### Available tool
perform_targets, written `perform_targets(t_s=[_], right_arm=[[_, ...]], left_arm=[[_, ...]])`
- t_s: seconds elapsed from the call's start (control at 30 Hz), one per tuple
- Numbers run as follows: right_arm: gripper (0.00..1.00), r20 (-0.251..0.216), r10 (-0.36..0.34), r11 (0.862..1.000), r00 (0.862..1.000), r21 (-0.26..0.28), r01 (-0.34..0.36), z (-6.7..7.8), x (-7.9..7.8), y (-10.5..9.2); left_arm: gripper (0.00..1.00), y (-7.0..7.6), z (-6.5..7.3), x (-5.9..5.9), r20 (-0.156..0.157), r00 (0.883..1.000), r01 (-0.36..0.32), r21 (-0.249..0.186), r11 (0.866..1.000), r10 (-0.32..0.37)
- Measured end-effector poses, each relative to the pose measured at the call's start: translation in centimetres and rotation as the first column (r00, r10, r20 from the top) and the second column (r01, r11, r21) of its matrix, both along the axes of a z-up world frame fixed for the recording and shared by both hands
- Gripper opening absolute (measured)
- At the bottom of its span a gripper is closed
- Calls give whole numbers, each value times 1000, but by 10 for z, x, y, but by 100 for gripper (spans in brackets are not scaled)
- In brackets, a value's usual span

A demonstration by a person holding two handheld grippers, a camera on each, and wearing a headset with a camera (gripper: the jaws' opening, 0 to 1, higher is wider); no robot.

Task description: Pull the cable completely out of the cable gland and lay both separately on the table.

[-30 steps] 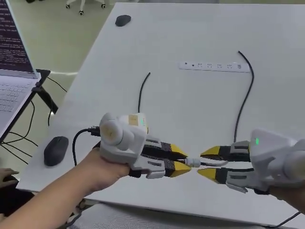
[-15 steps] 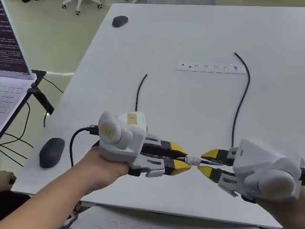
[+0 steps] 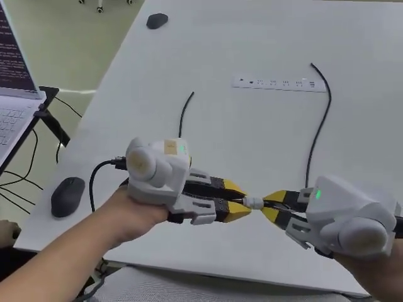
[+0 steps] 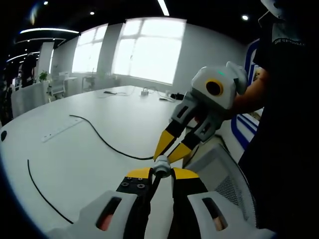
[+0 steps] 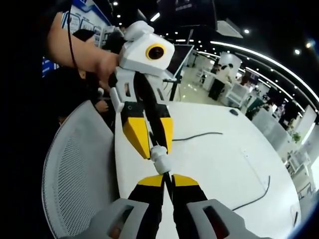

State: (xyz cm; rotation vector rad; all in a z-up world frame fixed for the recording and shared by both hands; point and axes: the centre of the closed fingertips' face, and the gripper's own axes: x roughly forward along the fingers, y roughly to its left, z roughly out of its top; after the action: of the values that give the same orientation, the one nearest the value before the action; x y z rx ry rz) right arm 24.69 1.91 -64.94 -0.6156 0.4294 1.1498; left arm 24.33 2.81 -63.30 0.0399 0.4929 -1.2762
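A small white cable gland (image 3: 254, 202) hangs above the table's near edge, with my left gripper (image 3: 244, 201) shut on it. Opposite, tip to tip, my right gripper (image 3: 266, 206) is shut on the thin black cable (image 3: 321, 126) right where it leaves the gland. The rest of that cable trails back over the white table (image 3: 252, 145). In the left gripper view the gland (image 4: 161, 167) sits between my yellow jaws, the right gripper (image 4: 164, 155) just beyond. The right gripper view shows the gland (image 5: 160, 158) in the left gripper (image 5: 157, 149).
A short loose black cable (image 3: 184, 113) lies left of centre and a white power strip (image 3: 280, 83) farther back. One mouse (image 3: 157, 20) rests at the far corner; another mouse (image 3: 67, 195) and a laptop (image 3: 12, 94) are on a side stand. A mesh chair (image 3: 189, 286) is below.
The right gripper has rolled over and drawn slightly closer to the gland. The left gripper keeps its hold and has barely moved. The head camera has shifted a little.
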Motion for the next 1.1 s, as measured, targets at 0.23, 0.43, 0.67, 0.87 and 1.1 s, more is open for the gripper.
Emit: perform_targets(t_s=[0.23, 0.43, 0.67, 0.87, 1.1], right_arm=[[0, -65, -56, 998, 996, 34, 59, -2, 6, -3], [0, -140, -138, 987, 980, 65, 148, -5, 16, -14], [0, -221, -229, 964, 948, 83, 252, -14, 27, -31], [0, -260, -285, 946, 922, 79, 315, -24, 32, -41], [0, -309, -365, 913, 878, 68, 403, -36, 38, -54]], left_arm=[[15, -1, 1, 4, 0, 1000, -15, -7, 1000, 15], [15, 0, 4, 12, -1, 1000, -31, -16, 999, 31], [15, 1, 7, 18, -4, 999, -48, -35, 998, 48], [15, 1, 8, 18, -12, 999, -49, -42, 998, 49], [15, 2, 9, 20, -16, 998, -55, -46, 997, 54]])
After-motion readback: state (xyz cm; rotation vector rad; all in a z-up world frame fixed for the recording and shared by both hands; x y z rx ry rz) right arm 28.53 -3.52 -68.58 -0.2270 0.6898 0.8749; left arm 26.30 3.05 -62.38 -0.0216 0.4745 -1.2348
